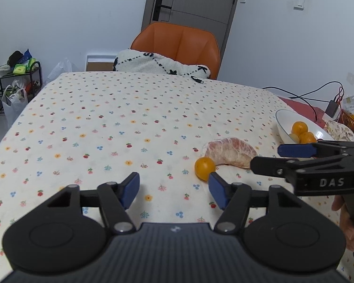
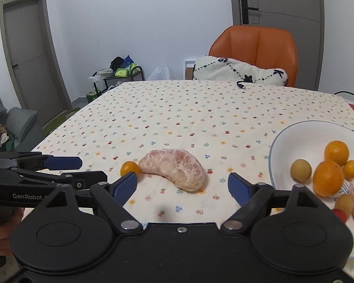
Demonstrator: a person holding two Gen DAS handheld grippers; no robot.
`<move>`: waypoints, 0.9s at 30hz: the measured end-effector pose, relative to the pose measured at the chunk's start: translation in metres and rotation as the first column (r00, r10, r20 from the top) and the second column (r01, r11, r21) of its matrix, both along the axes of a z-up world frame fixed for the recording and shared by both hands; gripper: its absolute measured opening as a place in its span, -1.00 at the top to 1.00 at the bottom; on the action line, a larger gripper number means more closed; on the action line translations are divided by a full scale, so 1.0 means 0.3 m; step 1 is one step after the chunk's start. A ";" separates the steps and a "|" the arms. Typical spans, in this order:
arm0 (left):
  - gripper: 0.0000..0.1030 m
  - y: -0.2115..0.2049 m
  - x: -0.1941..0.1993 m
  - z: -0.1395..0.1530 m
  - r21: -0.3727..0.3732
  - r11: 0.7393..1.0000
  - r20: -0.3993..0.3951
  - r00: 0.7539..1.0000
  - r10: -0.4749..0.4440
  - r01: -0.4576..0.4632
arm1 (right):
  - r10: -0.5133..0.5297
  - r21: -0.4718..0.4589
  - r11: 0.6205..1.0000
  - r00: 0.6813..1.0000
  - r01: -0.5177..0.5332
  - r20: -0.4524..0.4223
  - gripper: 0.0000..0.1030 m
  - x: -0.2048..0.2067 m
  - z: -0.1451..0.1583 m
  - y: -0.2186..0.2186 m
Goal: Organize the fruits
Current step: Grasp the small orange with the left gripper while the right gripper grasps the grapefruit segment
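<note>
A peeled pink pomelo segment (image 2: 174, 168) lies on the flowered tablecloth, also in the left wrist view (image 1: 231, 153). A small orange kumquat (image 2: 129, 168) touches its left end, also in the left wrist view (image 1: 204, 168). A white bowl (image 2: 295, 132) at the right holds oranges (image 2: 328, 178), small yellow fruits and another pomelo piece. My right gripper (image 2: 183, 186) is open and empty, just short of the segment. My left gripper (image 1: 174, 193) is open and empty, left of the kumquat.
An orange chair (image 2: 254, 47) with a white cushion (image 2: 238, 70) stands at the table's far side. A black cable end (image 2: 242, 85) lies near the far edge. Cables and a red basket (image 1: 351, 120) sit beyond the bowl. A shelf rack (image 1: 14, 82) stands left of the table.
</note>
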State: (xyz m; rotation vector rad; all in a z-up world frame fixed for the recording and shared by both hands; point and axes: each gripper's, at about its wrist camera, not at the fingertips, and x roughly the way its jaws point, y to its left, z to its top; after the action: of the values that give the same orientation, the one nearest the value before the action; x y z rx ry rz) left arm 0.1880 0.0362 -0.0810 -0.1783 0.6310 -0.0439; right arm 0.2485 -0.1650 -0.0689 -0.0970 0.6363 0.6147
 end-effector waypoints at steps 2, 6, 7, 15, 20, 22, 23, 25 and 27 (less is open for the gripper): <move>-0.16 -0.004 0.009 -0.002 -0.004 1.000 -0.002 1.000 -0.006 0.006 | 0.010 -0.009 1.000 1.000 -0.010 -0.001 -0.50 0.012 -0.009 0.012; -0.09 -0.014 0.028 -0.005 -0.002 1.000 -0.006 1.000 -0.016 0.016 | 0.021 -0.024 0.999 1.000 -0.021 -0.002 -0.35 0.036 -0.019 0.030; -0.06 -0.019 0.033 -0.006 -0.002 1.000 -0.009 1.000 -0.023 0.023 | 0.022 -0.022 0.999 1.000 -0.023 -0.005 -0.28 0.042 -0.021 0.031; -0.01 -0.056 0.064 -0.002 -0.002 0.998 0.004 0.998 -0.064 0.064 | 0.023 -0.021 0.999 0.999 -0.024 -0.041 0.16 0.067 -0.052 0.029; 0.24 -0.066 0.098 -0.016 -0.007 0.997 -0.015 0.997 -0.072 0.072 | 0.044 -0.008 0.999 0.997 -0.045 -0.058 0.27 0.048 -0.049 0.018; 0.29 -0.058 0.105 -0.023 -0.032 0.998 -0.012 0.998 -0.062 0.062 | 0.059 0.012 0.998 0.995 -0.058 -0.078 0.29 0.042 -0.046 0.012; 0.34 -0.056 0.107 -0.025 -0.036 0.998 -0.011 0.998 -0.059 0.059 | 0.068 0.021 0.998 0.994 -0.067 -0.090 0.29 0.039 -0.044 0.010; 0.49 -0.059 0.114 -0.027 -0.031 0.998 -0.008 0.998 -0.062 0.062 | 0.085 0.026 0.996 0.991 -0.083 -0.101 0.29 0.031 -0.039 0.015; 0.59 -0.052 0.116 -0.029 -0.050 0.997 -0.012 0.998 -0.063 0.062 | 0.085 0.015 0.996 0.992 -0.084 -0.090 0.27 0.027 -0.033 0.020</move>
State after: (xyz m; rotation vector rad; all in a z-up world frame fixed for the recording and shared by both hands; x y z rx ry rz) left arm 0.2228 0.0206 -0.0897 -0.2067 0.6493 -0.1189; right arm 0.2564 -0.1590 -0.0789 -0.0863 0.7189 0.7073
